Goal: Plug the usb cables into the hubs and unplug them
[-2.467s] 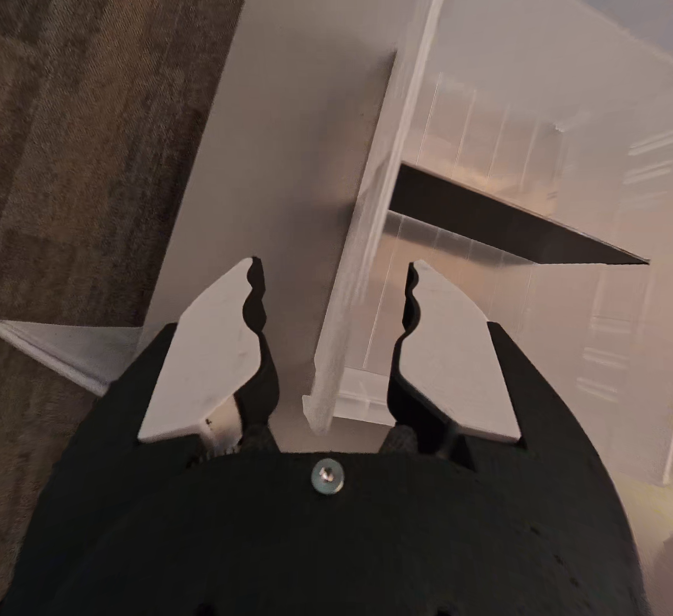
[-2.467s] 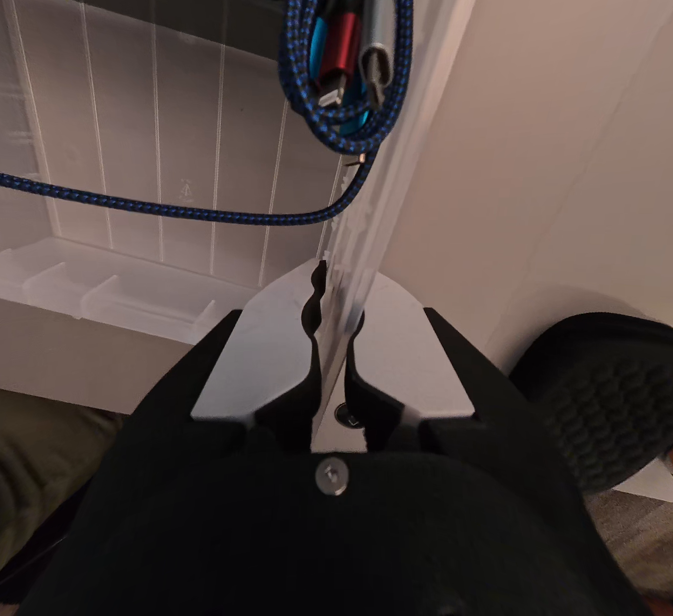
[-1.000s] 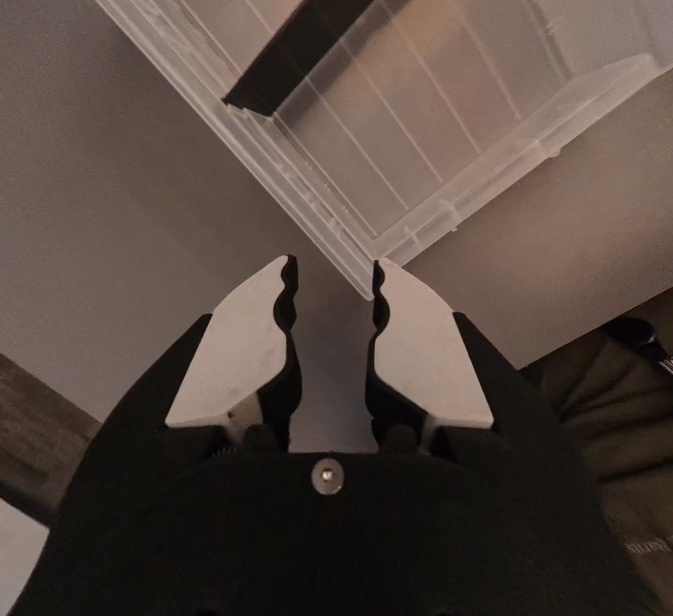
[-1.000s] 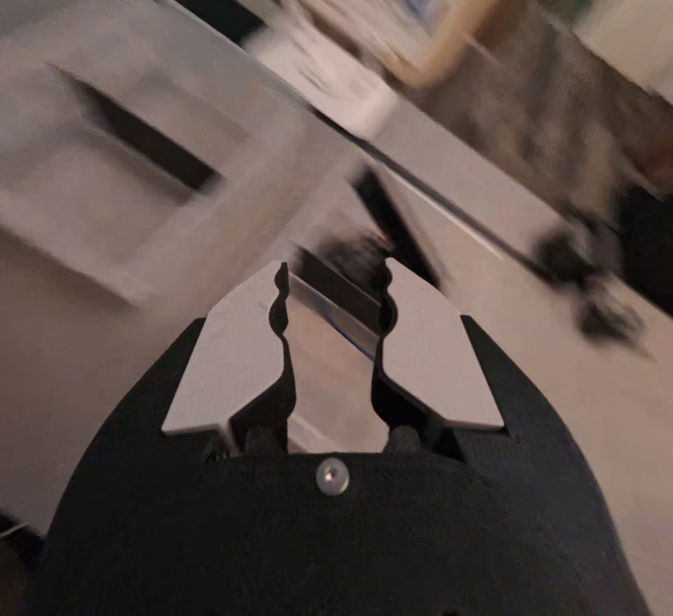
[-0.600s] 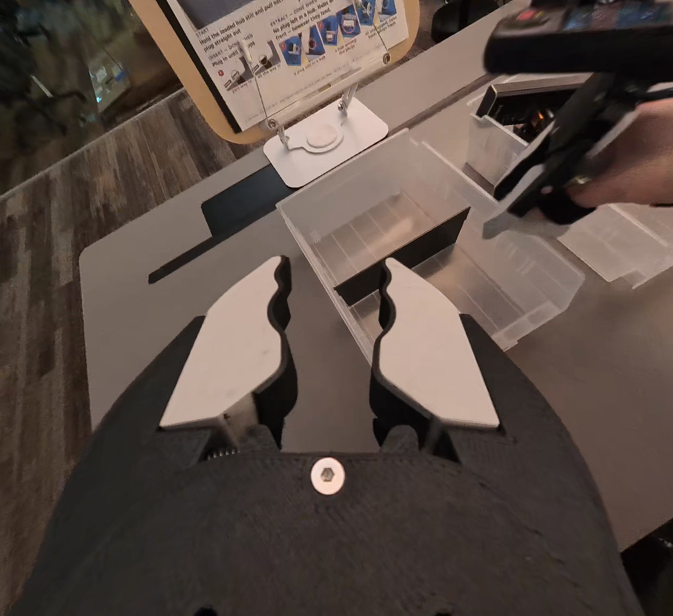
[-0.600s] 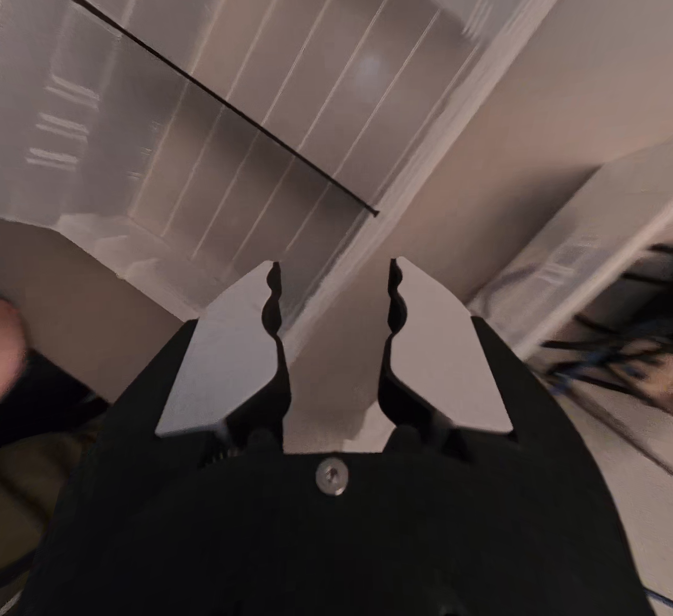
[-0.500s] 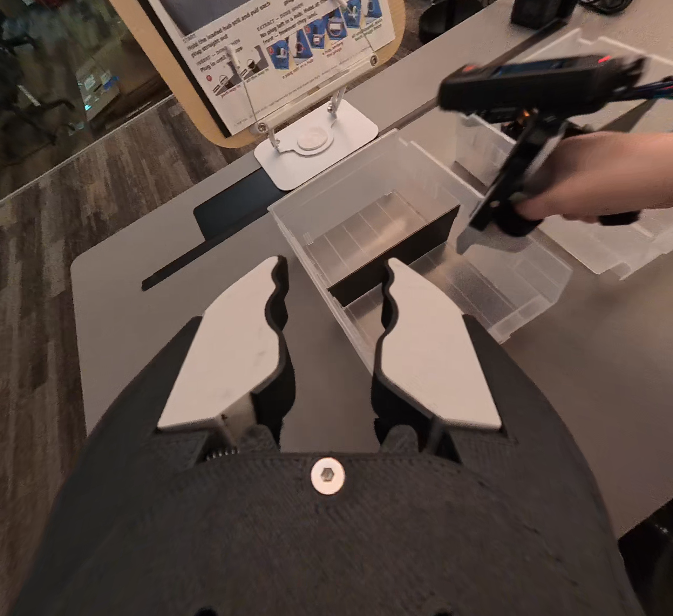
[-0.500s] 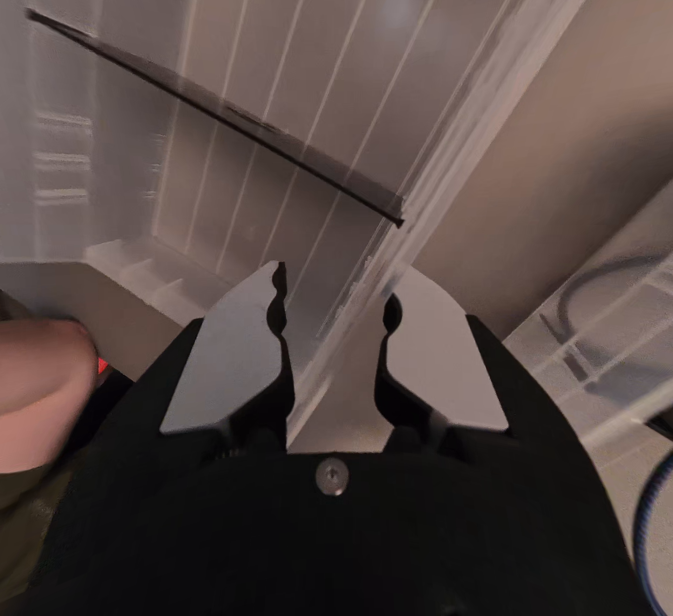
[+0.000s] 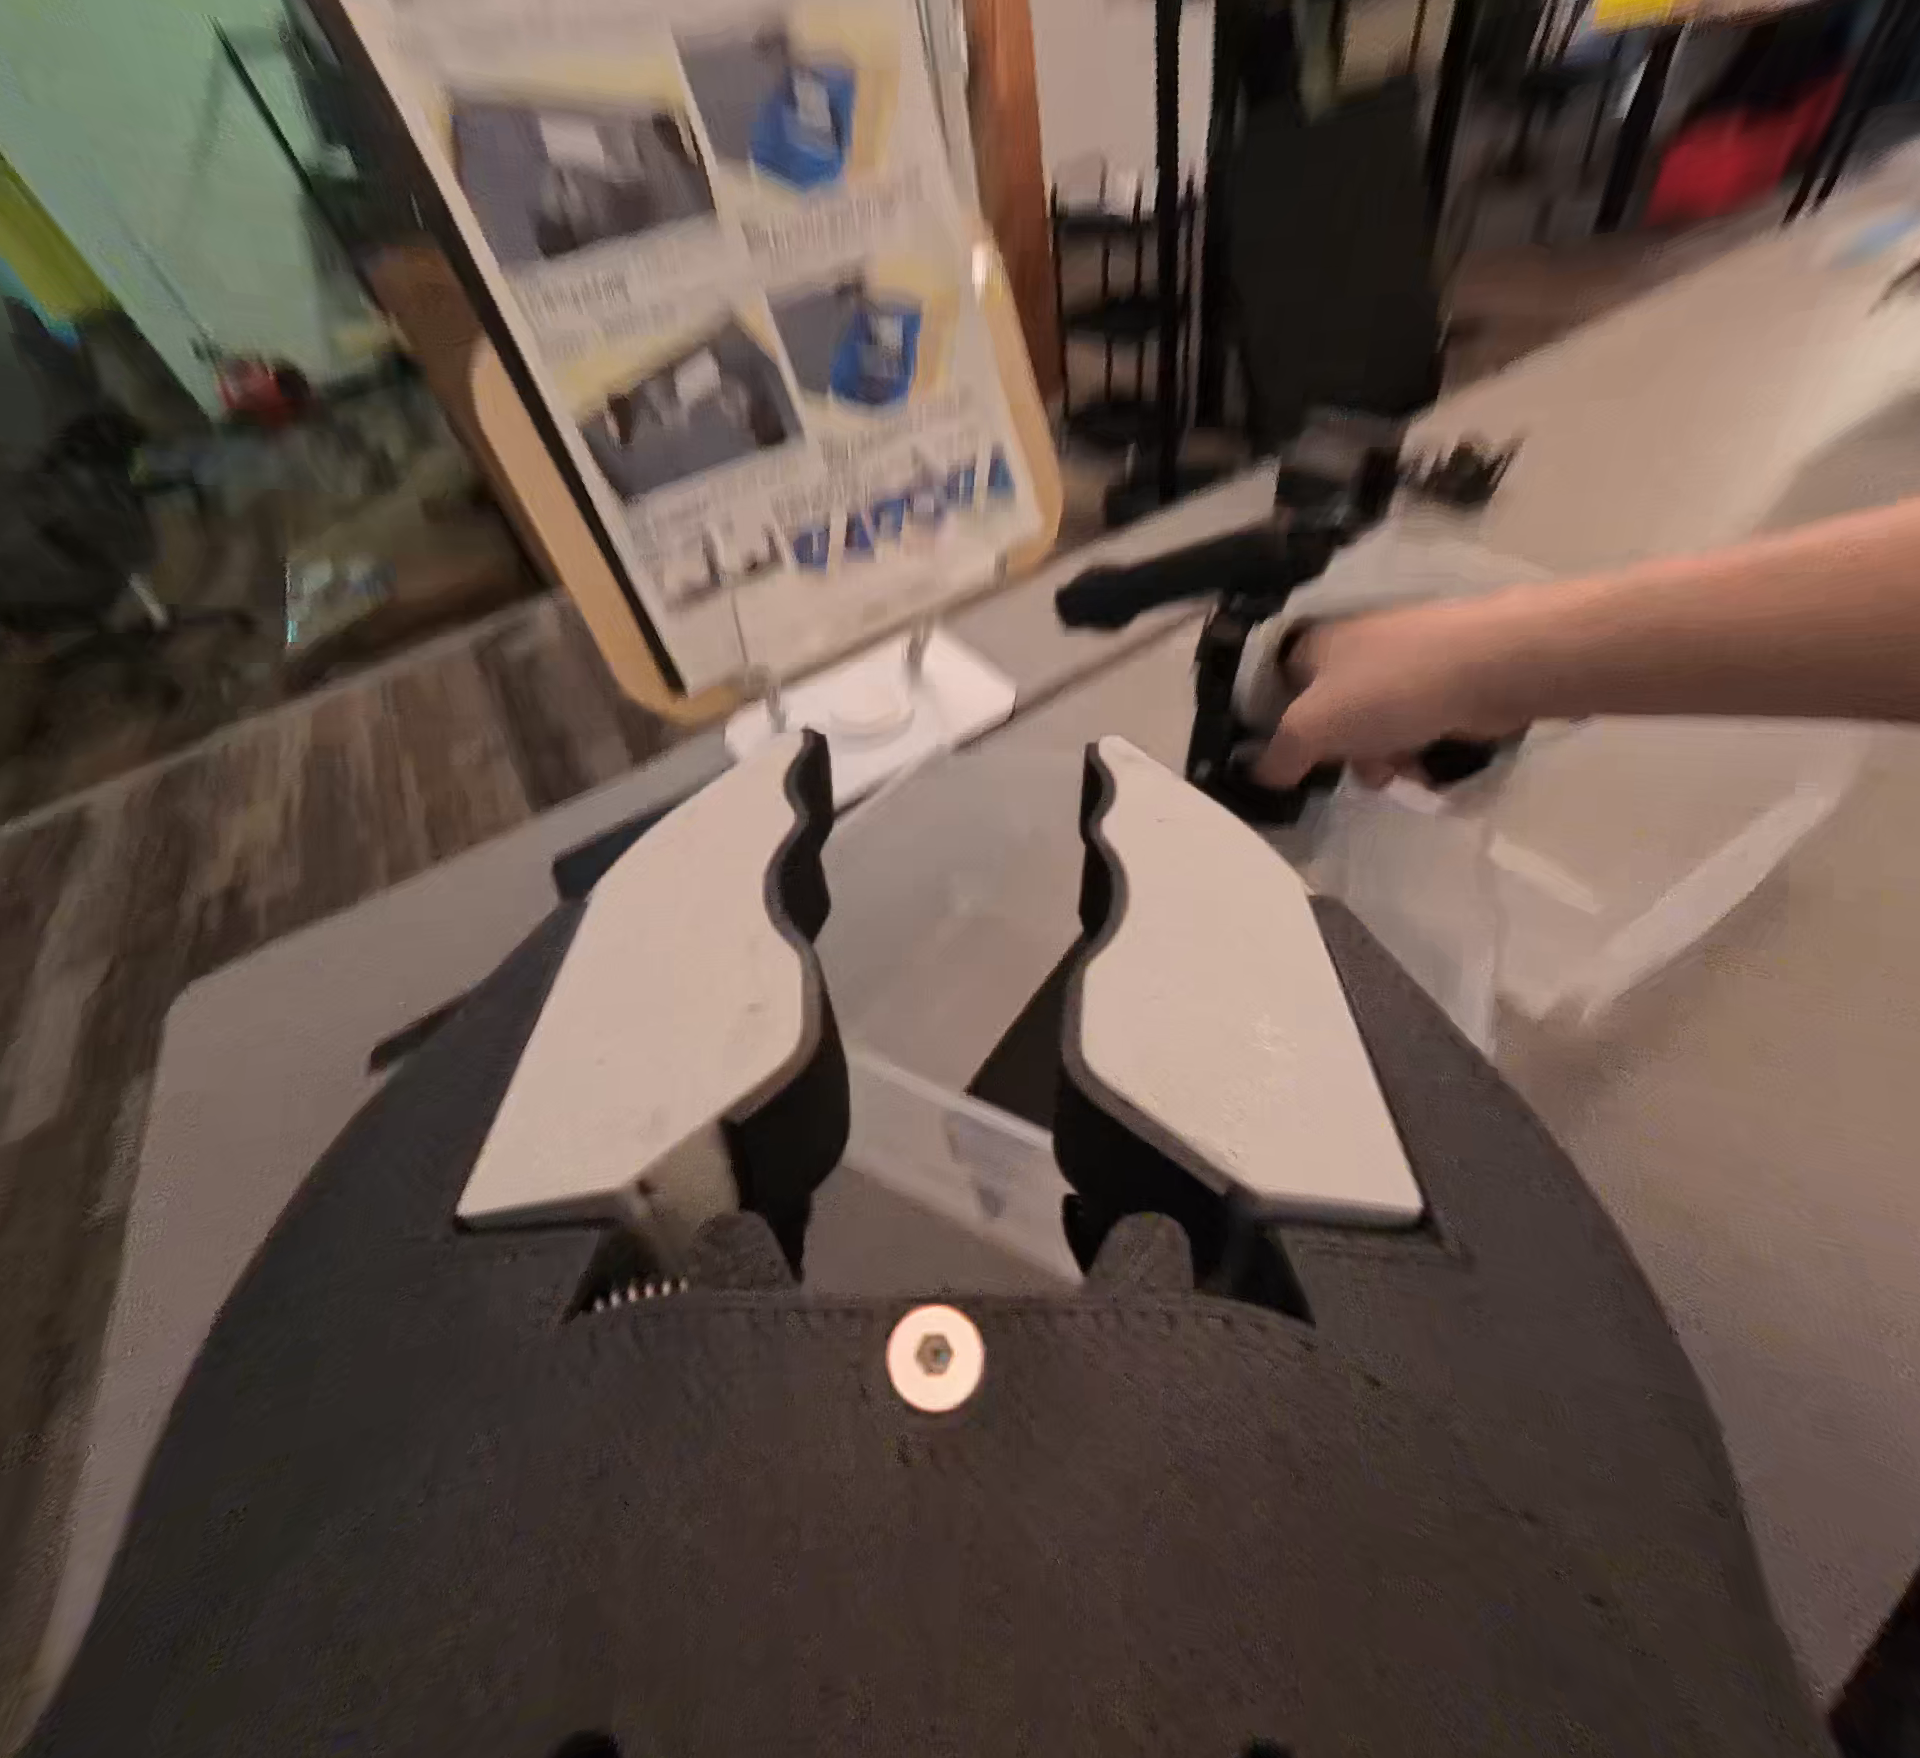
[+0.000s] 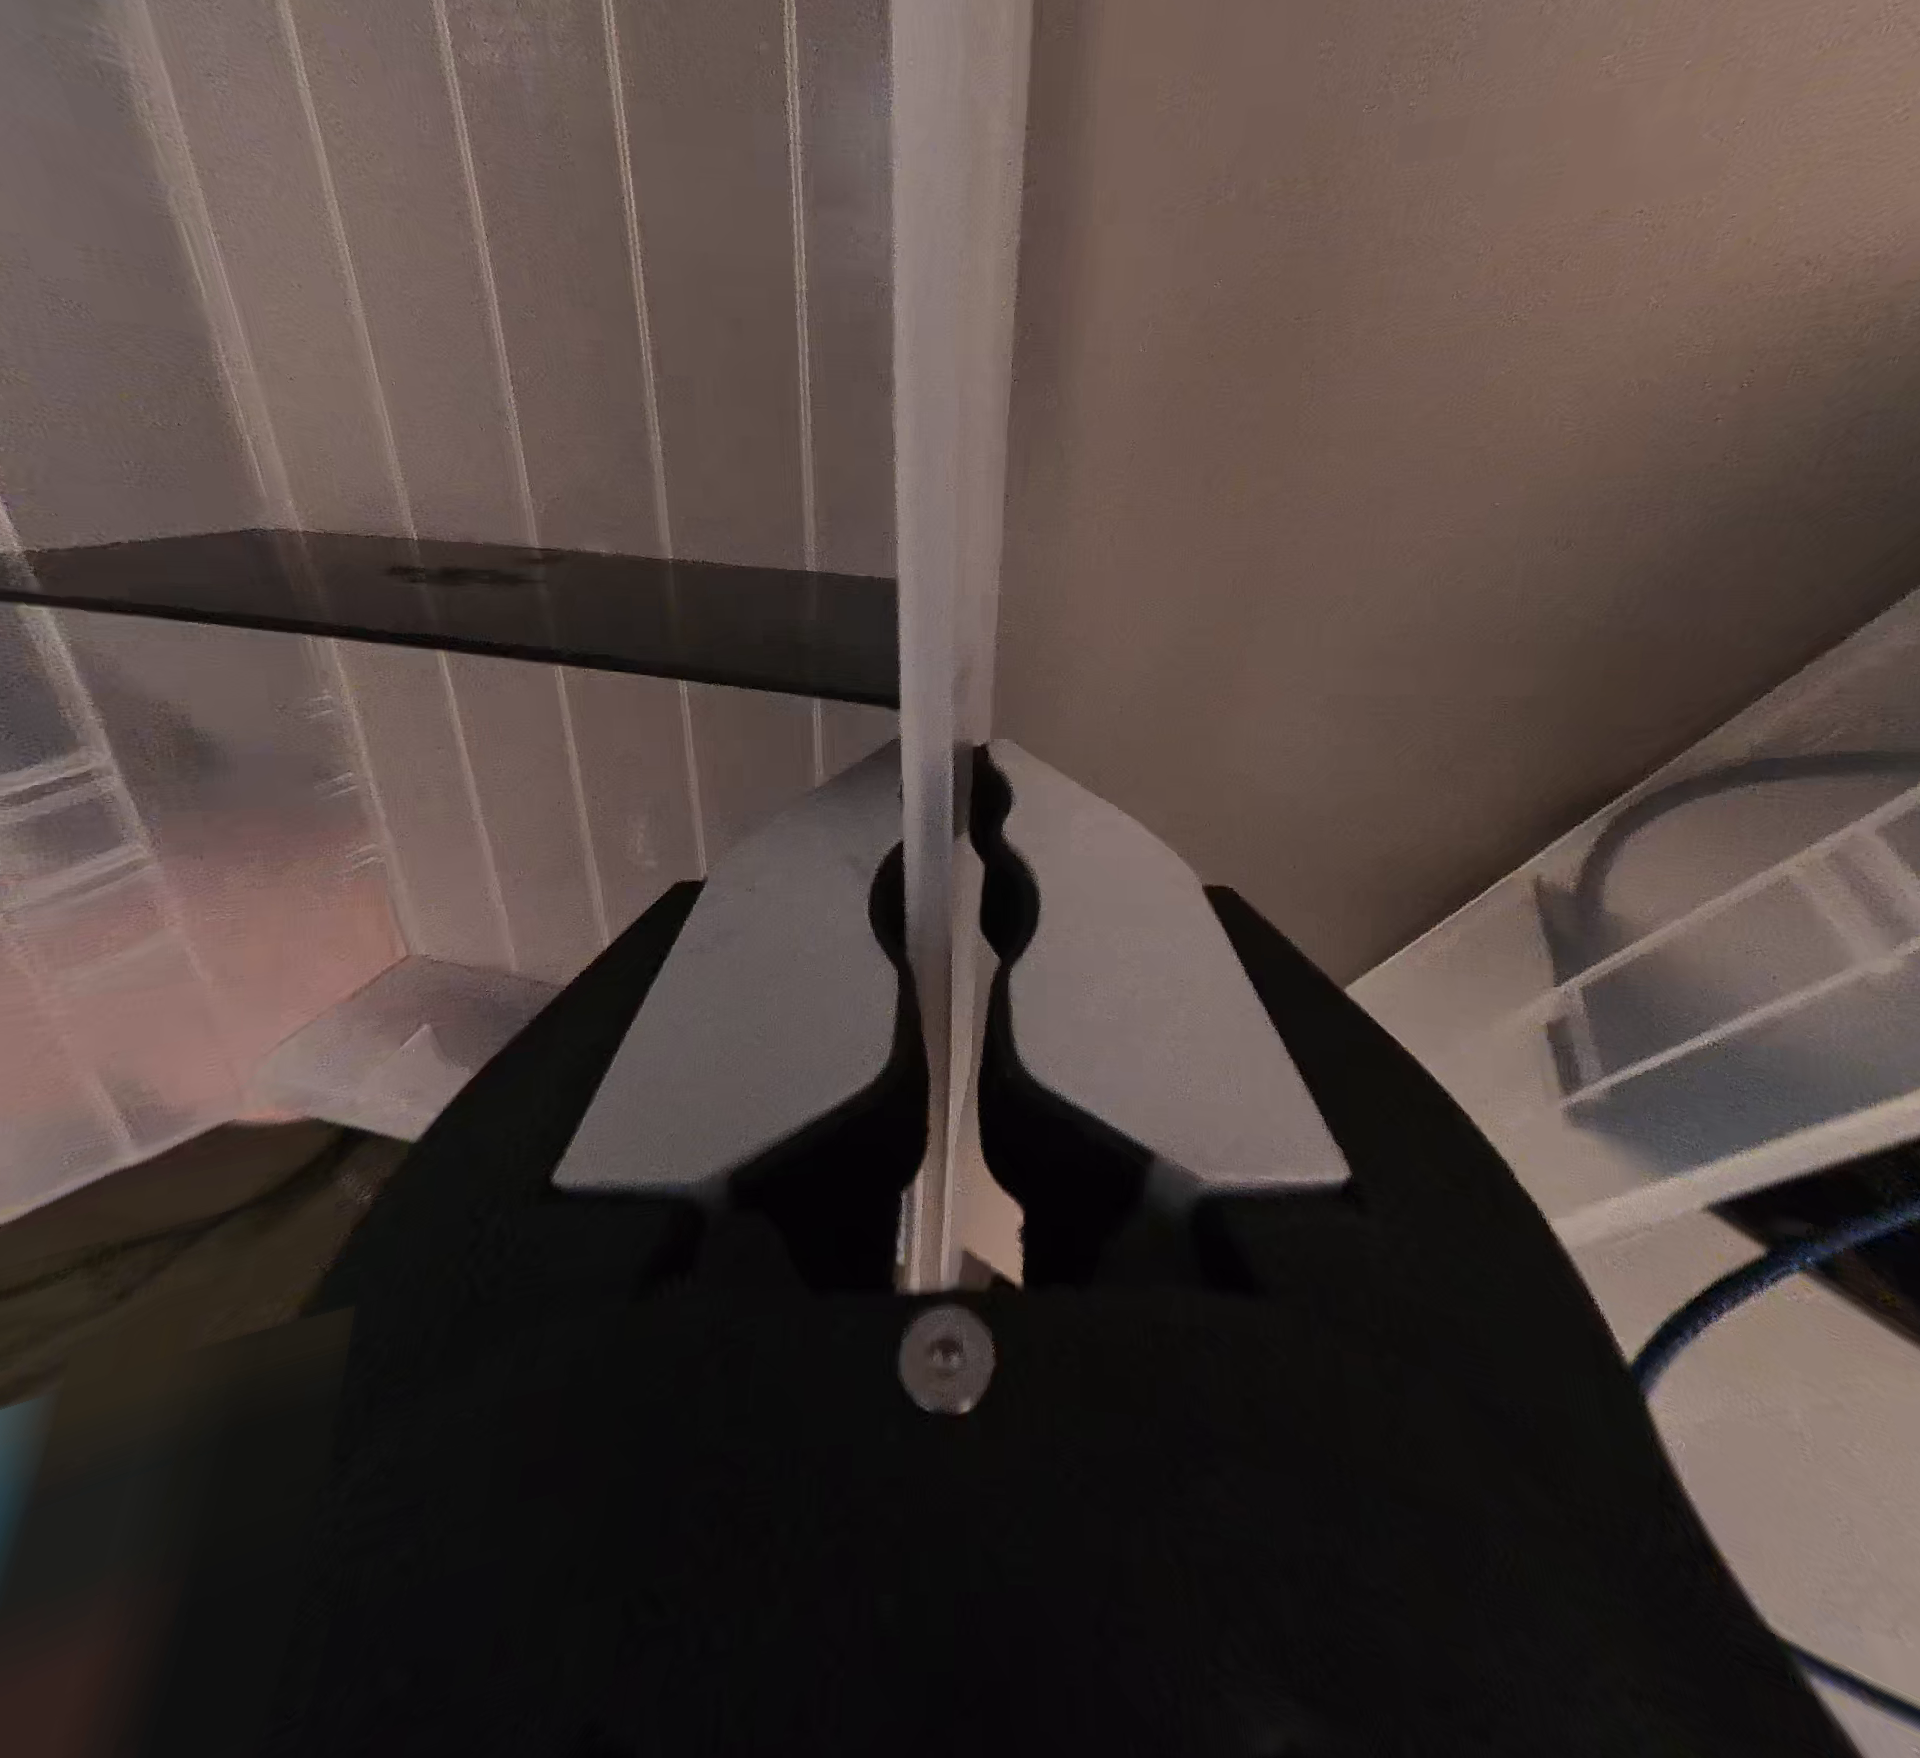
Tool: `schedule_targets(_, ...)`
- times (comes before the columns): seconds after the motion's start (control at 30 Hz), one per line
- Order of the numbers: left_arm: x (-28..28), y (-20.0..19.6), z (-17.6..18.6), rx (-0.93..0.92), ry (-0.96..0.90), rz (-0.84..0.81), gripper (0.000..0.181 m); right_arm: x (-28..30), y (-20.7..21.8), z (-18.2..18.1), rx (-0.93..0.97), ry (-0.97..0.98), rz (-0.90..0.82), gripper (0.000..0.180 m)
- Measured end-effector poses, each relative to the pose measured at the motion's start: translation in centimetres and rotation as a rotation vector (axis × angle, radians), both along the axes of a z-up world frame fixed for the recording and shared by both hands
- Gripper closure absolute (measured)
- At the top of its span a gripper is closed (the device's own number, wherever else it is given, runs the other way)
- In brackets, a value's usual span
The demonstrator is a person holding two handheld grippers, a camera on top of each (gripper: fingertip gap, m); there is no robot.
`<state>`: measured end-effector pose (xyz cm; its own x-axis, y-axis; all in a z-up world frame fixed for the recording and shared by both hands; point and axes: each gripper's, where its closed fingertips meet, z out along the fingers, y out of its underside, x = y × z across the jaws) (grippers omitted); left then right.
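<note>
Gripping the side wall of the clear plastic bin (image 10: pixel 940 358), your right gripper (image 10: pixel 943 758) has its jaws nearly closed on the rim, which runs straight ahead along the fingers. A black divider (image 10: pixel 468 612) crosses the bin to the left of that wall. The cables lie to your right: a blue braided cable (image 10: pixel 1766 1287) trails by a second clear bin (image 10: pixel 1704 970), no hub visible. Your left gripper (image 9: pixel 951 763) hangs half open and empty above the grey table (image 9: pixel 1662 1189), so your right is nearer the cables.
</note>
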<state>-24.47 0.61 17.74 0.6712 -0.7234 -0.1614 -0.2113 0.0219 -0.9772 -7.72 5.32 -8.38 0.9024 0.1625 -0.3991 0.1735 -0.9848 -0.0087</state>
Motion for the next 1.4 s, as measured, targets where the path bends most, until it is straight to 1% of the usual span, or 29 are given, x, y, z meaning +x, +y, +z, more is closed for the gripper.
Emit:
schedule_targets(0.03,-0.5,-1.0,1.6,0.042,-0.094,-0.017,0.137,-0.4,-0.1,1.3,0.006,0.021,0.022,0.175)
schedule_targets(0.1,-1.5,-3.0,4.2,0.105,-0.259,-0.055,0.134,0.0,0.2,4.5,0.055,0.034,0.055,0.175)
schedule_targets(0.13,-1.7,-3.7,4.8,0.122,-0.298,-0.075,0.13,0.8,0.4,6.4,0.089,0.033,0.07,0.175)
schedule_targets(0.2,-1.1,-4.8,4.7,0.115,-0.29,-0.139,0.13,3.9,0.6,10.2,0.161,0.031,0.048,0.175)
schedule_targets(0.27,0.8,-5.4,3.4,0.025,-0.254,-0.252,0.127,8.8,0.2,13.8,0.234,0.033,-0.008,0.174)
schedule_targets(0.33,3.3,-5.5,1.8,-0.084,-0.217,-0.354,0.122,15.1,-1.1,16.8,0.283,0.023,-0.083,0.174)
schedule_targets(0.4,6.3,-5.1,-0.5,-0.18,-0.142,-0.424,0.117,22.3,-3.2,18.9,0.324,-0.006,-0.184,0.174)
schedule_targets(0.47,9.9,-4.2,-3.9,-0.307,-0.048,-0.473,0.11,29.7,-6.0,19.7,0.352,-0.043,-0.309,0.174)
schedule_targets(0.5,12.0,-4.0,-5.9,-0.391,-0.011,-0.504,0.106,33.1,-7.6,19.5,0.364,-0.063,-0.373,0.174)
schedule_targets(0.53,14.2,-4.4,-7.8,-0.491,0.008,-0.572,0.107,36.2,-9.2,19.0,0.374,-0.082,-0.437,0.175)
schedule_targets(0.57,16.5,-5.4,-9.1,-0.598,0.001,-0.675,0.121,39.0,-10.8,18.2,0.382,-0.1,-0.489,0.175)
schedule_targets(0.6,18.4,-6.2,-10.3,-0.696,-0.021,-0.74,0.131,41.5,-12.4,17.2,0.389,-0.114,-0.54,0.175)
schedule_targets(0.63,20.0,-6.2,-11.8,-0.756,-0.016,-0.74,0.13,43.6,-13.9,16.0,0.394,-0.118,-0.591,0.175)
schedule_targets(0.67,21.2,-5.8,-13.6,-0.775,0.027,-0.7,0.127,45.4,-15.3,14.7,0.394,-0.11,-0.636,0.174)
schedule_targets(0.77,23.9,-4.2,-18.8,-0.793,0.215,-0.543,0.103,49.6,-18.8,10.7,0.358,-0.09,-0.726,0.175)
schedule_targets(0.8,24.8,-3.8,-20.2,-0.825,0.264,-0.515,0.1,50.8,-19.7,9.3,0.344,-0.089,-0.747,0.175)
schedule_targets(0.9,27.4,-2.6,-23.4,-0.979,0.338,-0.456,0.1,53.8,-21.8,5.4,0.305,-0.141,-0.792,0.174)
schedule_targets(0.97,28.1,-3.2,-24.9,-1.065,0.426,-0.449,0.106,55.0,-22.5,2.6,0.275,-0.178,-0.801,0.172)
schedule_targets(1.07,27.2,-3.4,-27.0,-0.998,0.674,-0.374,0.112,55.2,-22.5,-1.1,0.22,-0.218,-0.747,0.172)
schedule_targets(1.1,27.2,-3.5,-27.3,-0.986,0.715,-0.359,0.108,55.1,-22.1,-2.0,0.204,-0.22,-0.727,0.173)
schedule_targets(1.13,27.5,-3.7,-27.3,-0.997,0.72,-0.363,0.113,54.9,-21.6,-2.7,0.184,-0.203,-0.721,0.173)
schedule_targets(1.17,27.7,-3.8,-27.2,-1.007,0.737,-0.361,0.122,54.8,-21.0,-3.2,0.172,-0.184,-0.713,0.172)
schedule_targets(1.23,27.7,-3.8,-27.3,-1.033,0.803,-0.347,0.127,54.7,-20.1,-4.0,0.141,-0.172,-0.692,0.173)
schedule_targets(1.27,27.6,-4.2,-27.4,-1.073,0.831,-0.355,0.135,54.4,-19.8,-4.1,0.126,-0.148,-0.69,0.172)
schedule_targets(1.33,27.2,-4.8,-27.8,-1.184,0.873,-0.356,0.141,54.2,-19.4,-4.1,0.102,-0.112,-0.701,0.169)
schedule_targets(1.4,26.6,-5.0,-27.9,-1.27,0.909,-0.36,0.147,53.8,-19.8,-4.0,0.07,-0.093,-0.677,0.166)
